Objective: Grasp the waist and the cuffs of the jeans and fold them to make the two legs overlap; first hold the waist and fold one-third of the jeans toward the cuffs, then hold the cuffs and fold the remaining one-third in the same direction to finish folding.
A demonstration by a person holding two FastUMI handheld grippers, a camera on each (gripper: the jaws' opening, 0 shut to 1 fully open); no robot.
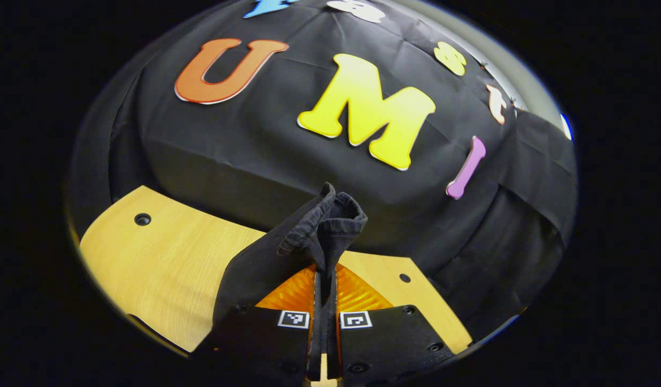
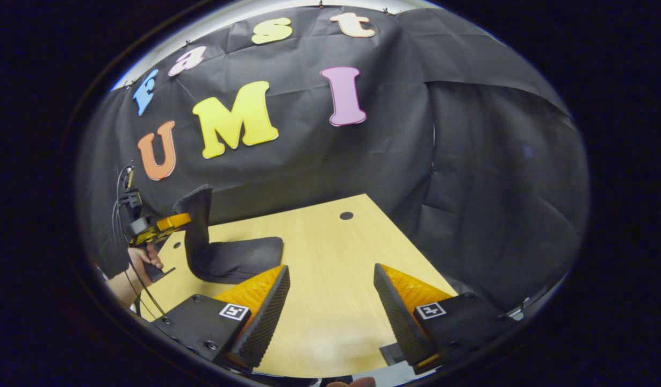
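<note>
- Jeans (image 1: 309,231) are hanging pinched in the left tool (image 1: 323,301), lifted off the table (image 1: 164,252) to carry the fold over.
- Right tool (image 2: 330,301) is hovering with fingers apart, holding nothing.

Hidden / cut off
Jeans (image 1: 287,252) cover left gripper's (image 1: 324,301) fingertips; garment's lower part runs off near edge. Right gripper view: table's (image 2: 330,301) near-left corner behind jeans (image 2: 223,258).

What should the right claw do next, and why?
Probably move the open right claw over to the jeans and grip a free edge. The left claw is already shut on a bunched edge, lifting it off the table, while the rest lies there unheld.
</note>
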